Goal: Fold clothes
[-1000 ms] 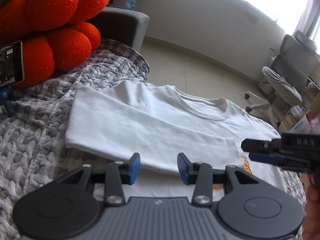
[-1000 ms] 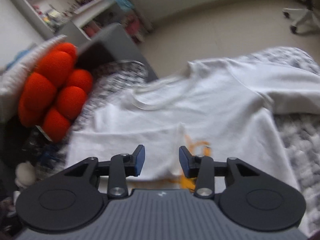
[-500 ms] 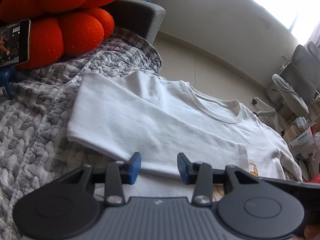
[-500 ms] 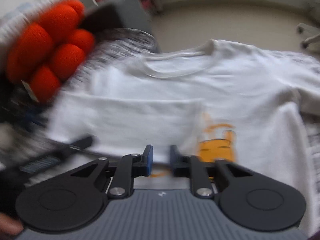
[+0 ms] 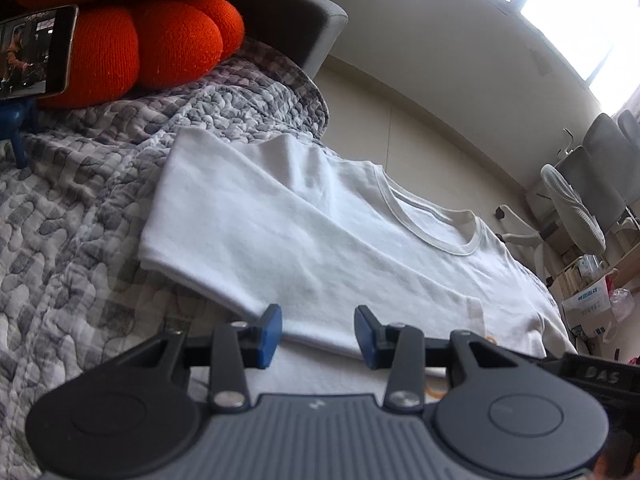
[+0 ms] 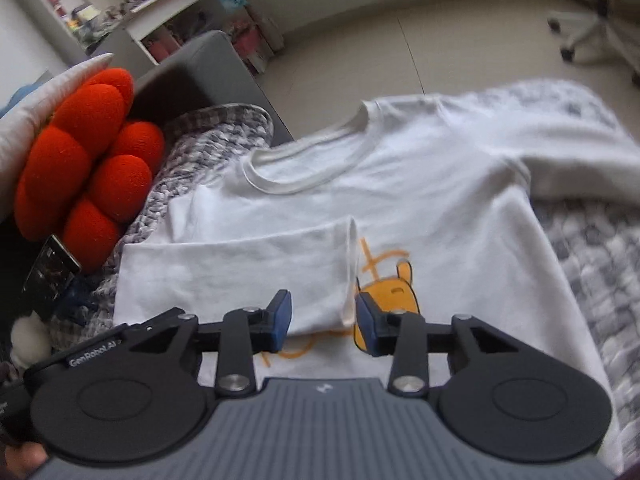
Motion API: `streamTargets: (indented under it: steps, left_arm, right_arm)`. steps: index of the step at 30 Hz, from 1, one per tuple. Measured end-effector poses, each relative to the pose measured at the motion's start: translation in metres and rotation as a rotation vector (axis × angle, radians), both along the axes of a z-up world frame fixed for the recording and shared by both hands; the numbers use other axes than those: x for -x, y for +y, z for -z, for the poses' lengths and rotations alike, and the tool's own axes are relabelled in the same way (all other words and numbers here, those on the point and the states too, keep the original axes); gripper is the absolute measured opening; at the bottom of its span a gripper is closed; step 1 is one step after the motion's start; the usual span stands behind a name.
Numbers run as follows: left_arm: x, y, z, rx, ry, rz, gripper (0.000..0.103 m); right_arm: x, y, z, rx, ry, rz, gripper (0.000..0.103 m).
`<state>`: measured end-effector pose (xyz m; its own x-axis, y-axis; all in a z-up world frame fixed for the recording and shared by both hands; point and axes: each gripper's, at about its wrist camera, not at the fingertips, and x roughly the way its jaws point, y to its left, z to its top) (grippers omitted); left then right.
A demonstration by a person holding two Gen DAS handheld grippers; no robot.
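Note:
A white T-shirt with an orange cartoon print lies face up on a grey quilt. Its left sleeve is folded across the chest. The other sleeve lies spread out to the right. My left gripper hovers open over the folded sleeve's near edge, nothing between its pads. My right gripper hovers over the sleeve cuff beside the print. Its jaws are opening and nothing is pinched between them. The left tool's body shows at the lower left of the right wrist view.
An orange knotted cushion and a phone on a blue stand sit at the quilt's far left. A grey armrest stands behind. Office chairs and a bag stand on the floor. Shelves line the wall.
The right gripper's jaws narrowed half a second ago and have spread again. Its view has swung and dipped over the shirt's print. The left gripper has rolled slightly, and the shirt has not moved.

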<state>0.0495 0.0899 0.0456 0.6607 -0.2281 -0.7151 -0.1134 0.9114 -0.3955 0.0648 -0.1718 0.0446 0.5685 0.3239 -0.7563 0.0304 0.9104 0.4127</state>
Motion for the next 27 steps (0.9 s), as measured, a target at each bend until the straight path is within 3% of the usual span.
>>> streamTargets:
  steps: [6,16,20,27]
  left_arm:
    - [0.000,0.001,0.000,0.008,0.008,-0.002,0.041]
    - [-0.001,0.007,0.001,0.053,0.025,-0.019,0.042]
    - [-0.001,0.008,0.002,0.067,0.030,-0.024,0.042]
    - [-0.001,0.005,0.001,0.049,0.028,-0.018,0.042]
  right_arm:
    - [-0.001,-0.006,0.007,-0.006,0.041,0.016,0.041]
    - [-0.002,-0.017,0.014,-0.106,0.074,0.033,0.041]
    - [-0.002,-0.028,0.012,-0.096,0.067,0.090,0.041]
    - [-0.005,-0.021,0.018,-0.162,0.073,0.033,0.041]
